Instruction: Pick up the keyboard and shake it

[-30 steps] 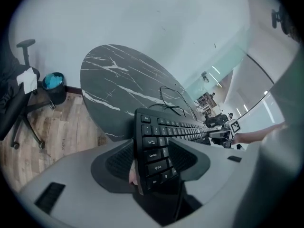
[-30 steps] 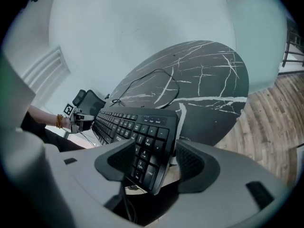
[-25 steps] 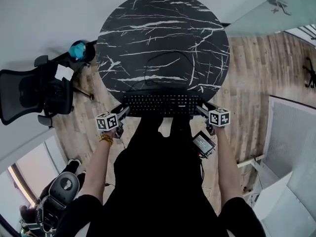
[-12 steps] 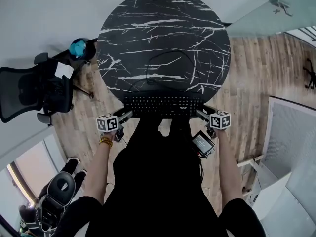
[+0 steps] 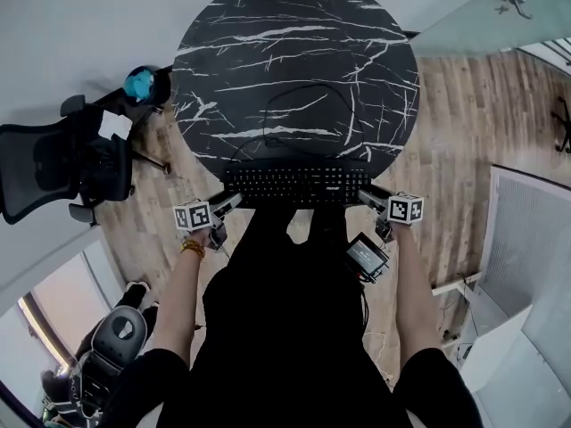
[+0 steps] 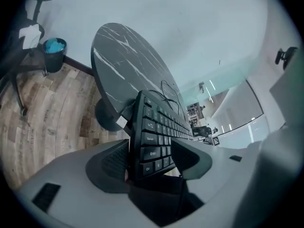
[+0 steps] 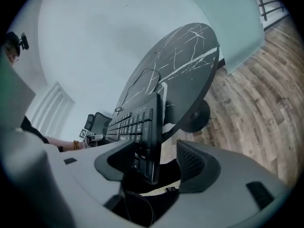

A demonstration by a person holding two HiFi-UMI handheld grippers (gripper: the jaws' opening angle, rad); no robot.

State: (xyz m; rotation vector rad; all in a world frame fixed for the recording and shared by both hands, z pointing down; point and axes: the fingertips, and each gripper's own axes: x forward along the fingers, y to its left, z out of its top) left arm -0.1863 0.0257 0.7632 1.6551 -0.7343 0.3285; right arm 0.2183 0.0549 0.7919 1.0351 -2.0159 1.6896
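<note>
Keyboard [image 5: 296, 183] at round table's [image 5: 294, 61] near edge

Round black marble-look table [image 5: 294, 52] with white veins, standing on a wood-plank floor [image 5: 464, 123]. Across its near edge, a black keyboard [image 5: 296, 184]. Farther in, a thin black cable [image 5: 303, 88] looping over the tabletop toward the middle.

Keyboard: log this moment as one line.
keyboard: at table near edge | left gripper: jaws just opening, keyboard end between | right gripper: open, keyboard end between
</note>
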